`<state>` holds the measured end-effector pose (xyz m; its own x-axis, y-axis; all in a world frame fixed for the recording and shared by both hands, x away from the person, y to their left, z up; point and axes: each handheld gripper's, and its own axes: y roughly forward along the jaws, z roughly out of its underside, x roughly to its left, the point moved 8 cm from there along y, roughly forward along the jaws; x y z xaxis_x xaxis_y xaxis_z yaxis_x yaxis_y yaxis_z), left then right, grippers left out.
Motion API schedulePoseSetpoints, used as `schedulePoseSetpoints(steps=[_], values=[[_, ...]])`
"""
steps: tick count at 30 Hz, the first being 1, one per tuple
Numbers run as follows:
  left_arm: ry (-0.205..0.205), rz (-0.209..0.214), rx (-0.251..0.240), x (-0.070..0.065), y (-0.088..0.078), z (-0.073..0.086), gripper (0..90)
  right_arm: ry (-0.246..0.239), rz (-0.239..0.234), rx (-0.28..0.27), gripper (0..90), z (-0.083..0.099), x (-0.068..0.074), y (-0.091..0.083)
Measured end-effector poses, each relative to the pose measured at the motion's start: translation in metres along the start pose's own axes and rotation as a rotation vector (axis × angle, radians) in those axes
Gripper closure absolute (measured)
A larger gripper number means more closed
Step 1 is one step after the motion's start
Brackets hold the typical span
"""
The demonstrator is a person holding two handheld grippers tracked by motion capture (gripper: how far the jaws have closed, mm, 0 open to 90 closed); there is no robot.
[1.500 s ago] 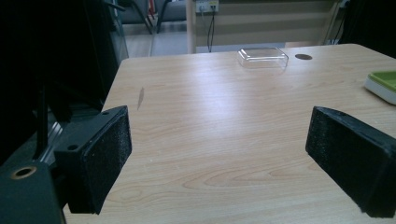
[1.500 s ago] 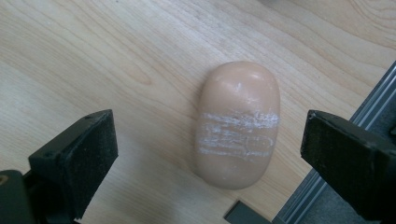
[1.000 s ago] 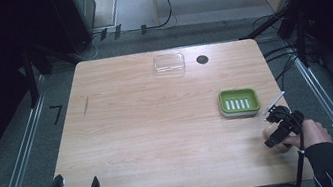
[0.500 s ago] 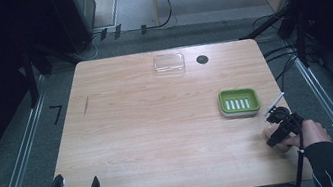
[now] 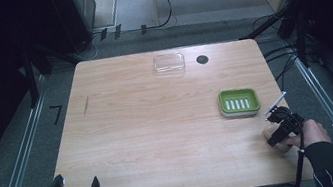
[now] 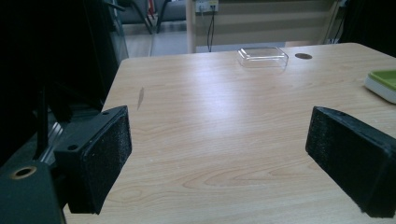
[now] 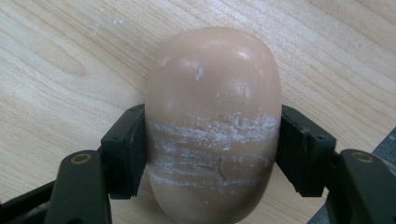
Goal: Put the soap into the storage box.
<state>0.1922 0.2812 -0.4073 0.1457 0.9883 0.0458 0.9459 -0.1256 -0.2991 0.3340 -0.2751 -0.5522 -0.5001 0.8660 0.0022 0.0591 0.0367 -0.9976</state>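
Note:
A pale pinkish oval soap bar point(image 7: 212, 116) with white scuffs lies on the wooden table point(image 5: 159, 125) near its right edge. My right gripper point(image 7: 212, 149) is shut on it, one jaw pressed to each long side. From above, that right gripper point(image 5: 281, 128) covers most of the soap point(image 5: 268, 133). A green soap dish point(image 5: 221, 102) sits just beyond it and holds nothing. My left gripper point(image 5: 76, 183) hangs open at the table's near left corner. In its own view the left gripper point(image 6: 219, 135) has its jaws wide apart with bare wood between them.
A clear plastic box point(image 5: 169, 63) stands near the far edge, beside a round black hole point(image 5: 202, 59). A short dark mark point(image 5: 86, 105) is on the wood at the left. Cables and dark stands surround the table.

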Motion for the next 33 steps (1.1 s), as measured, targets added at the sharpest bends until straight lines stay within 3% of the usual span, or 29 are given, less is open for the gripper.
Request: schedulePoseSetpoints(steps=[12,23,33], values=[[0.0,-0.001,0.001,0.0,0.0,0.0,7.2,-0.044,0.024,-0.019,33.7,-0.003,0.001,-0.009],[0.002,-0.002,0.001,-0.001,0.0,0.0,7.2,-0.157,0.032,-0.028,33.8,-0.009,0.004,-0.017],[0.003,0.0,0.003,0.0,0.001,0.0,7.2,-0.199,0.034,-0.038,33.7,-0.016,0.01,-0.024]])
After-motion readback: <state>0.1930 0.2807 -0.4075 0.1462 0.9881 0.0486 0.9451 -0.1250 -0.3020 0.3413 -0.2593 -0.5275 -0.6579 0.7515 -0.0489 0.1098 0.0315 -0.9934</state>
